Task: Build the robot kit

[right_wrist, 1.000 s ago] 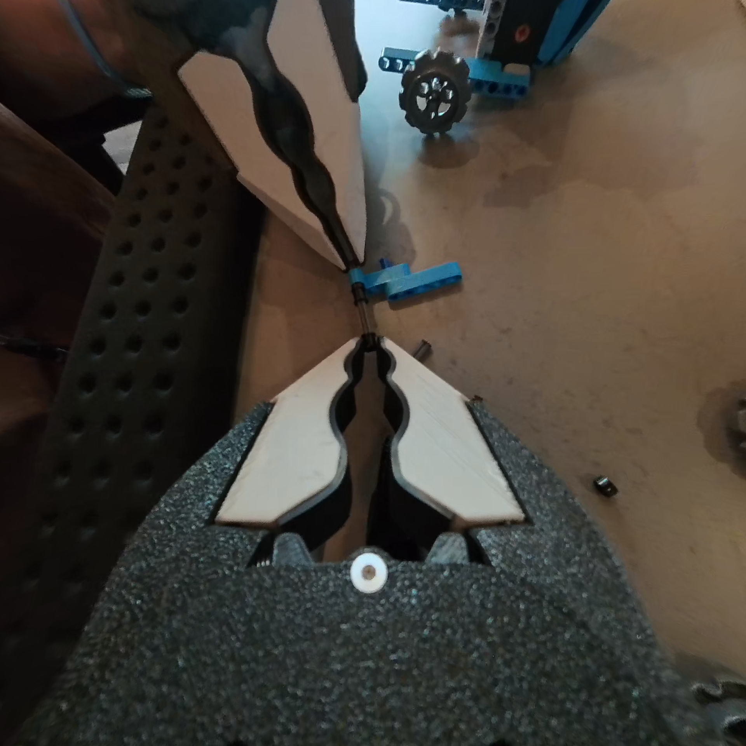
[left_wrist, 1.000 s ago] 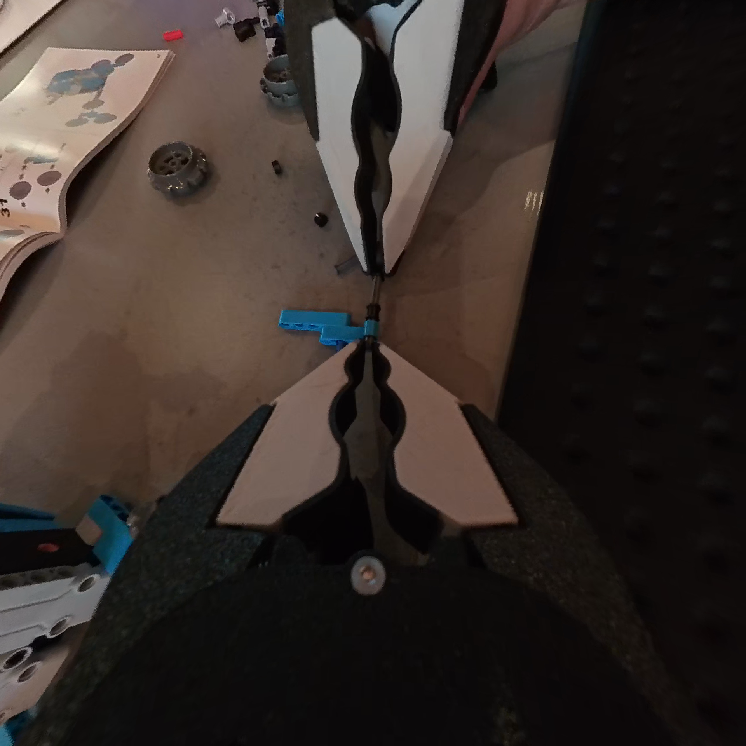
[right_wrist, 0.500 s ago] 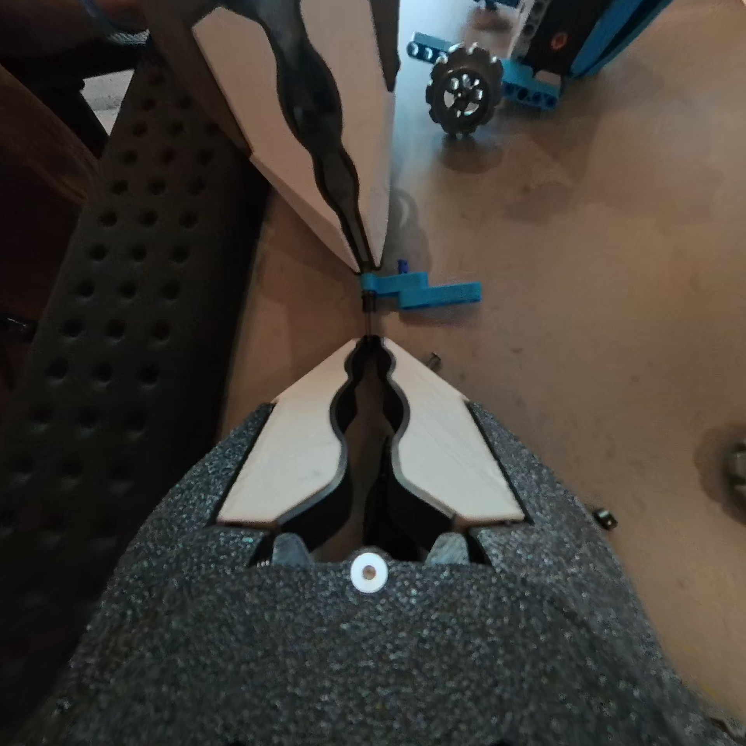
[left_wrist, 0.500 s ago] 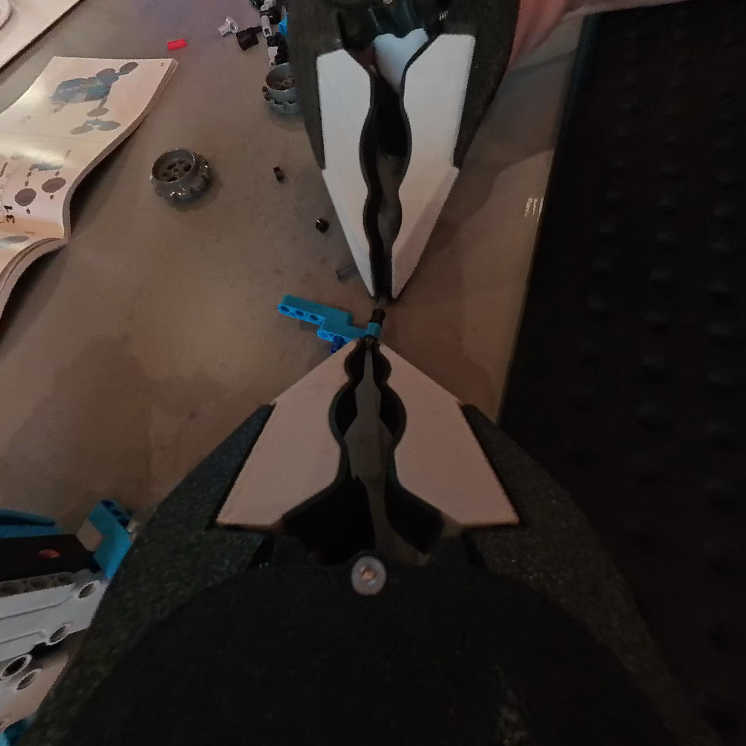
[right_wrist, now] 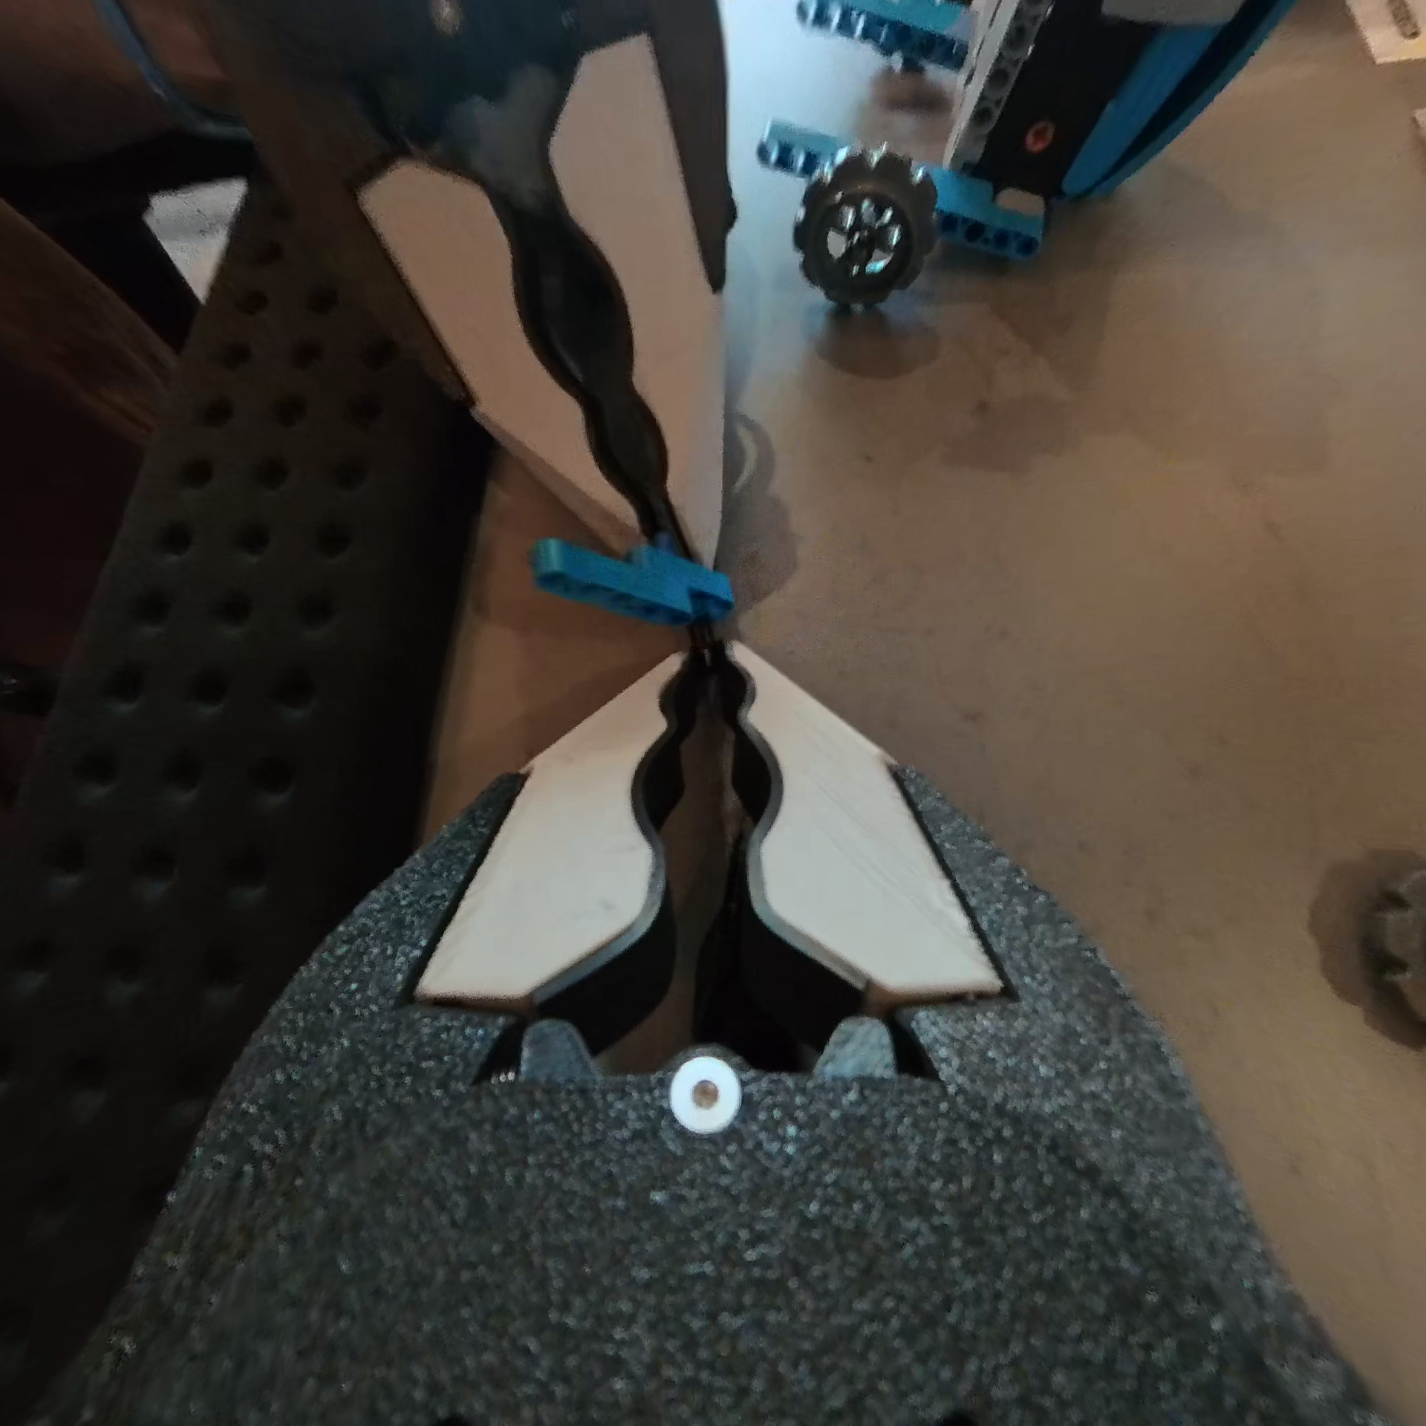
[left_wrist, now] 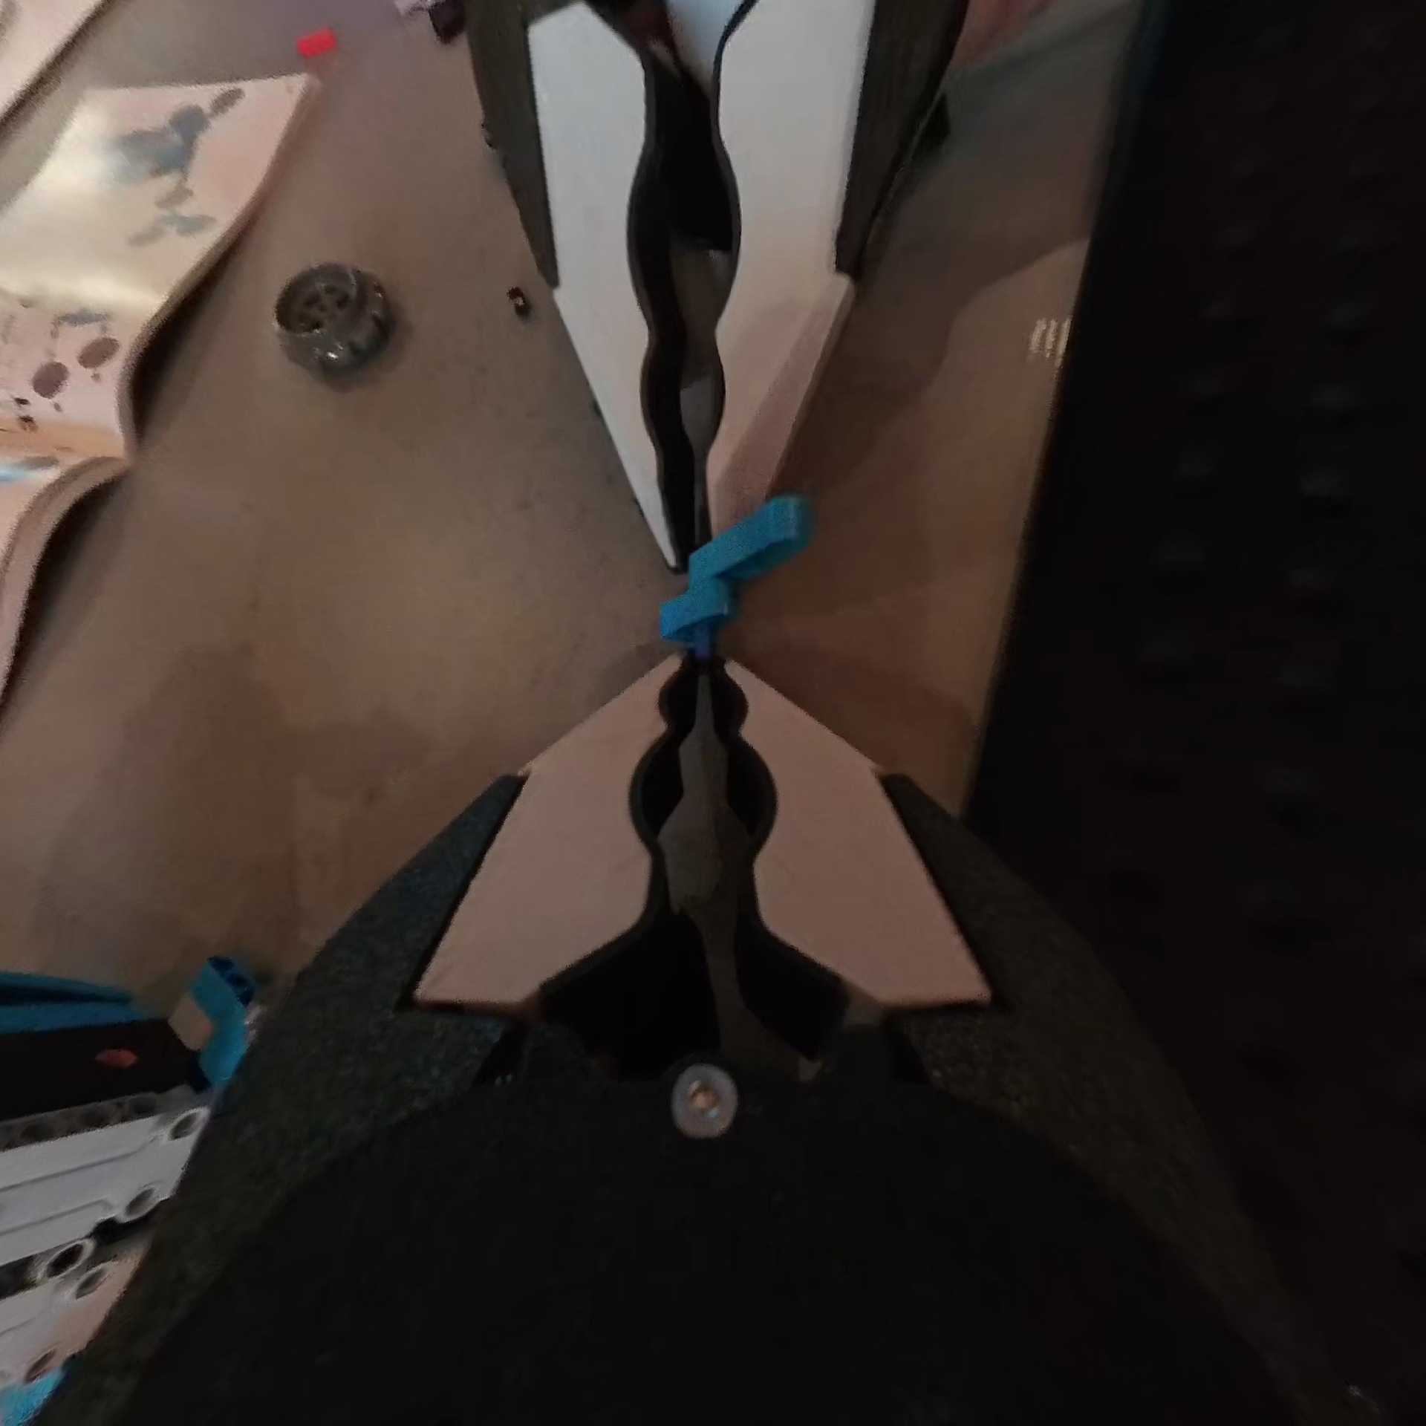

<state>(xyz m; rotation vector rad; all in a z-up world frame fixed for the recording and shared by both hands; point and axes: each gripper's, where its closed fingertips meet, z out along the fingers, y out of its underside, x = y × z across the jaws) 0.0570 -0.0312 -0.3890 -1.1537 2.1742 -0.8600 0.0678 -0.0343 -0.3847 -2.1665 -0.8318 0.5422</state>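
My left gripper [left_wrist: 699, 664] and right gripper [right_wrist: 707, 654] meet tip to tip a little above a brown table [left_wrist: 386, 617]. Between them is a small blue stepped beam [left_wrist: 733, 567] on a thin black axle [right_wrist: 705, 642]. My left gripper is shut on the end of the blue beam. My right gripper is shut on the black axle, of which only a short stub shows. In the right wrist view the beam [right_wrist: 625, 582] sticks out to the left, over the table's edge. Each view shows the other gripper coming in from the top, tips at the beam.
A loose grey wheel [left_wrist: 333, 324] and an open booklet [left_wrist: 139, 231] lie far left. A blue, white and black brick model [right_wrist: 1080, 116] with a toothed wheel [right_wrist: 864, 231] stands beyond. Another grey wheel [right_wrist: 1397, 957] lies right. A black perforated surface [right_wrist: 193, 617] borders the table edge. My two grippers' fingertips are within a few centimetres of each other.
The two grippers have come closer, so much less black axle shows between them. The blue beam has swung round the axle to the opposite side. Both views are blurred by motion.
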